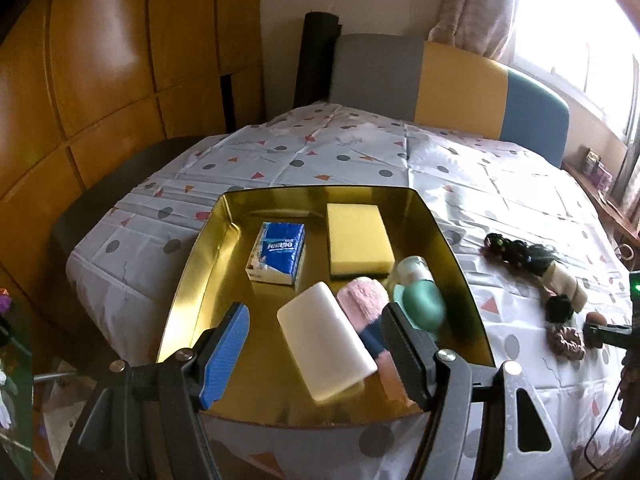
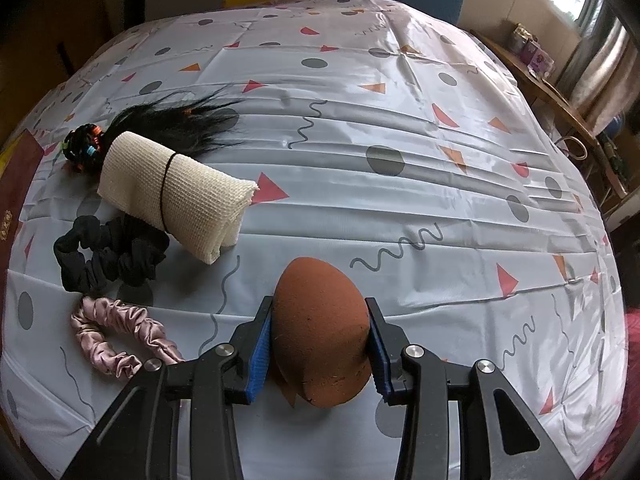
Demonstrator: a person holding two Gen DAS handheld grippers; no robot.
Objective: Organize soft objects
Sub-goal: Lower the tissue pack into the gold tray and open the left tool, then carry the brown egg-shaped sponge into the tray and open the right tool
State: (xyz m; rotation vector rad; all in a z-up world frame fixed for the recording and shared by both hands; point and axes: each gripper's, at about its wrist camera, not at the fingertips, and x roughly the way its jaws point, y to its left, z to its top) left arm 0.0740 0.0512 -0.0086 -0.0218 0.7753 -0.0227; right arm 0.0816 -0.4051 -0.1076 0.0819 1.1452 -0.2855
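A gold tray (image 1: pixel 192 264) holds a tissue pack (image 1: pixel 277 253), a yellow sponge (image 1: pixel 357 240), a white sponge block (image 1: pixel 326 346), a pink rolled cloth (image 1: pixel 366 312) and a green bottle (image 1: pixel 420 294). My left gripper (image 1: pixel 316 344) is open above the tray's near end, with the white block between its jaws but not gripped. My right gripper (image 2: pixel 320 340) is shut on a brown egg-shaped makeup sponge (image 2: pixel 320 328) just above the tablecloth. Left of it lie a cream rolled cloth (image 2: pixel 176 194), a black scrunchie (image 2: pixel 108 258), a pink scrunchie (image 2: pixel 120 340) and a black hair piece (image 2: pixel 168 124).
The table carries a patterned white cloth (image 2: pixel 400 160). A grey, yellow and blue chair back (image 1: pixel 448 80) stands behind it. Wooden cabinets (image 1: pixel 100 60) are at the left, and a shelf with small items (image 2: pixel 532 56) is at the right.
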